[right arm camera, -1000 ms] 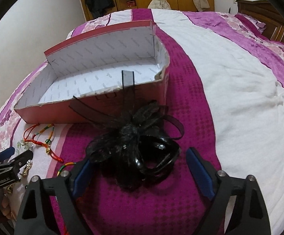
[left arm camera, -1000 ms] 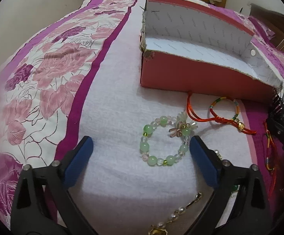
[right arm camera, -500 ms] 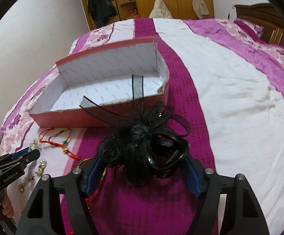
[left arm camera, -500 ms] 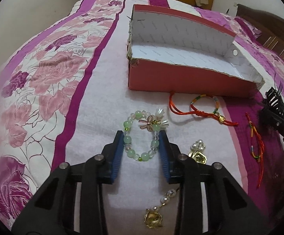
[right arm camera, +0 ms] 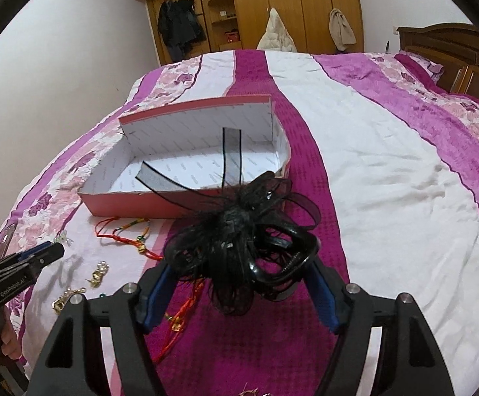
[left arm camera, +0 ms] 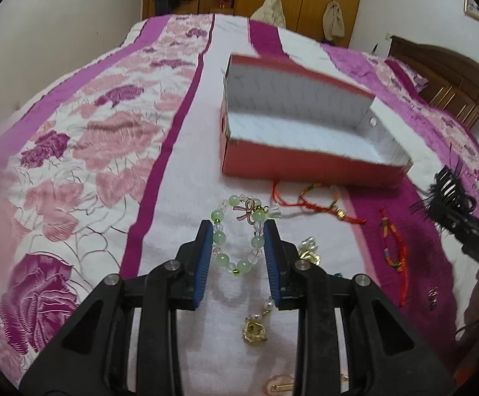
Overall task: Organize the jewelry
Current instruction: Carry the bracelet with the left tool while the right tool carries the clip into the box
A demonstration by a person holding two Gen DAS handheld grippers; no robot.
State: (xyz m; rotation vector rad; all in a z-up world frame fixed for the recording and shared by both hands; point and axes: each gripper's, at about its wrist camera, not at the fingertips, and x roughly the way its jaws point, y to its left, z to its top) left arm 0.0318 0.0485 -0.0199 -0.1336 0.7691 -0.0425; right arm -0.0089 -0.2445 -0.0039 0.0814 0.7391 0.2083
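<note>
My left gripper (left arm camera: 239, 231) is shut on a green and clear bead bracelet (left arm camera: 236, 232) with a pink bow charm, lifted above the white stripe of the bedspread. My right gripper (right arm camera: 239, 283) is shut on a black feathered hair clip (right arm camera: 239, 241) with ribbon tails, held above the magenta stripe. An open pink box (left arm camera: 305, 165) with a white inside sits ahead of both; it also shows in the right wrist view (right arm camera: 134, 203). The left gripper also shows in the right wrist view (right arm camera: 51, 252), and the hair clip in the left wrist view (left arm camera: 450, 194).
On the bed lie a red cord bracelet (left arm camera: 308, 203), a multicoloured cord (left arm camera: 394, 250), gold and pearl earrings (left arm camera: 256, 326) and another gold piece (left arm camera: 308, 250). A wooden headboard (right arm camera: 454, 49) stands at right, a wardrobe (right arm camera: 272, 6) behind the bed.
Both grippers closed from open, the left on the bead bracelet and the right on the hair clip, then lifted them off the bed.
</note>
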